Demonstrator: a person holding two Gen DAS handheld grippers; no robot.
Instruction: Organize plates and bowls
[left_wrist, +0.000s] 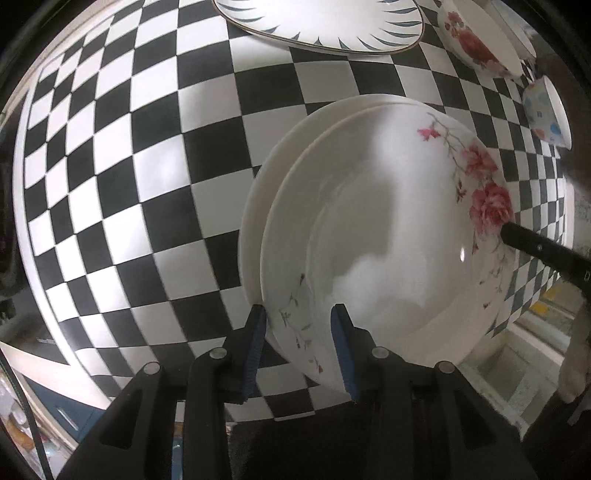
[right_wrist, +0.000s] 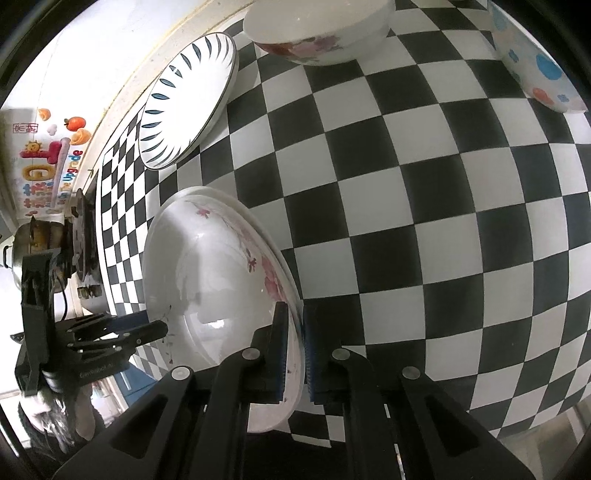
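Note:
A white plate with pink flowers (left_wrist: 388, 229) (right_wrist: 207, 280) is held at opposite rims by both grippers. My left gripper (left_wrist: 299, 332) is shut on its near rim, one blue pad outside and one inside. In the right wrist view my right gripper (right_wrist: 294, 332) is shut on the other rim. Right under the flowered plate, shifted a little to the left in the left wrist view, sits a plain white plate (left_wrist: 258, 206). I cannot tell whether the two touch. The left gripper (right_wrist: 155, 326) also shows at the plate's left edge, and a right gripper finger (left_wrist: 535, 247) at its right rim.
On the black-and-white checkered cloth (left_wrist: 129, 166) (right_wrist: 443, 221), farther back, lie a plate with blue leaf marks (left_wrist: 321, 22) (right_wrist: 188, 99), a flowered bowl (left_wrist: 476, 40) (right_wrist: 317, 33) and a dotted bowl (left_wrist: 546, 110) (right_wrist: 532, 62). A stove with a pot (right_wrist: 33, 243) stands past the table's left edge.

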